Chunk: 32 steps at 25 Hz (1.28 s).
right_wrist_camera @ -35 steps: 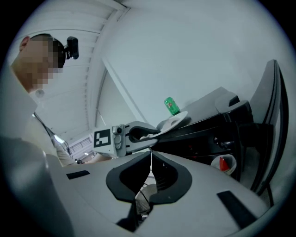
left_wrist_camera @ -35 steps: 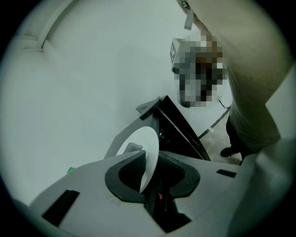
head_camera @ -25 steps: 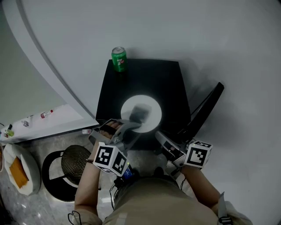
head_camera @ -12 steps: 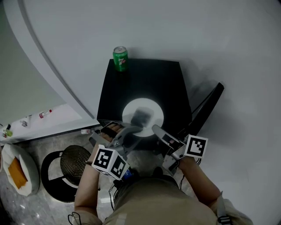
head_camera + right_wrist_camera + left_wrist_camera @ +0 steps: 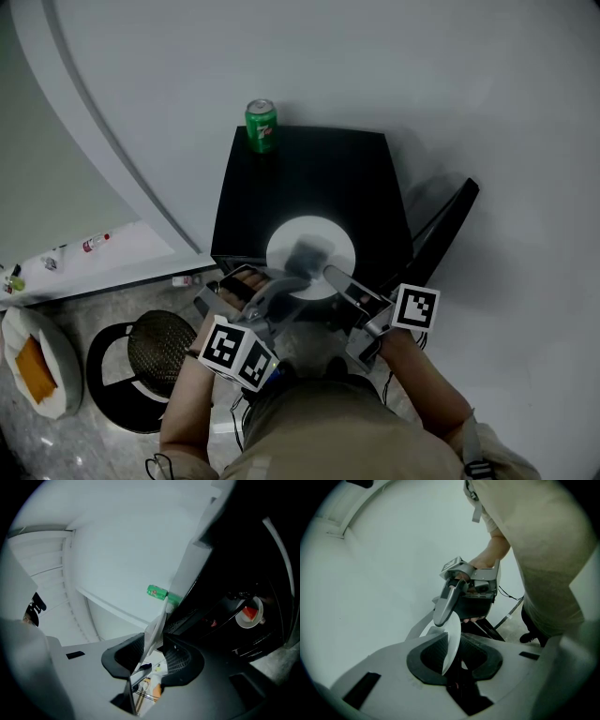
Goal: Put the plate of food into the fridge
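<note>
From my head, I see the plate (image 5: 336, 244) held over the front of the black fridge (image 5: 319, 173). It is not inside yet. A can (image 5: 262, 125) stands at the back of the fridge top. The door (image 5: 448, 225) hangs open on the right, so I think the way in is ready. My left gripper (image 5: 292, 279) and right gripper (image 5: 333, 277) meet the plate's near edge from two sides. I think that keeps it flat, so the food stays on.

In the left gripper view, the jaws pinch the plate's thin rim tight.

In the right gripper view, the jaws stand wide with the rim between them. I see a gap by one pad, so they are not squeezing. The can shows far ahead.
</note>
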Each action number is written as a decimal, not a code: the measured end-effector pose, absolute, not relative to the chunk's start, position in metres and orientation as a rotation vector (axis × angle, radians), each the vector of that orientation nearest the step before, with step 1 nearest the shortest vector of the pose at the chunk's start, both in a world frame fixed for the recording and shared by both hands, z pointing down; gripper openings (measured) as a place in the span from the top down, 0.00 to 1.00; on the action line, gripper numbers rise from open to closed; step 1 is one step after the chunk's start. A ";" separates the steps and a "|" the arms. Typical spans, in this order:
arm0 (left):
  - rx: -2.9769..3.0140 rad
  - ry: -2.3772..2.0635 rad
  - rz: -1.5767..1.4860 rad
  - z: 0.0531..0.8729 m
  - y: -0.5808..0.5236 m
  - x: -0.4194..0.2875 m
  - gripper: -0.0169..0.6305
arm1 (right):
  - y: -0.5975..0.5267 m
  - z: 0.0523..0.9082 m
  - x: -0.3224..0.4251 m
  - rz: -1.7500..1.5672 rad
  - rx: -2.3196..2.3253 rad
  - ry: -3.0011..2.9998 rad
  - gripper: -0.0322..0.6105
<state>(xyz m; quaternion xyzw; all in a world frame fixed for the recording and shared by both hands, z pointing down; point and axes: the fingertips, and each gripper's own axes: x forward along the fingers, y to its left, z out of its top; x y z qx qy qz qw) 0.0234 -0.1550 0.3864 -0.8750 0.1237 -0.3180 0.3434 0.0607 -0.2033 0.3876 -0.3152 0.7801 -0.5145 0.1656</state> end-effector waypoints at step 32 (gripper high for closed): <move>-2.254 0.285 -0.803 0.390 -0.115 0.013 0.86 | -0.163 0.397 0.049 -1.700 -0.743 1.847 0.88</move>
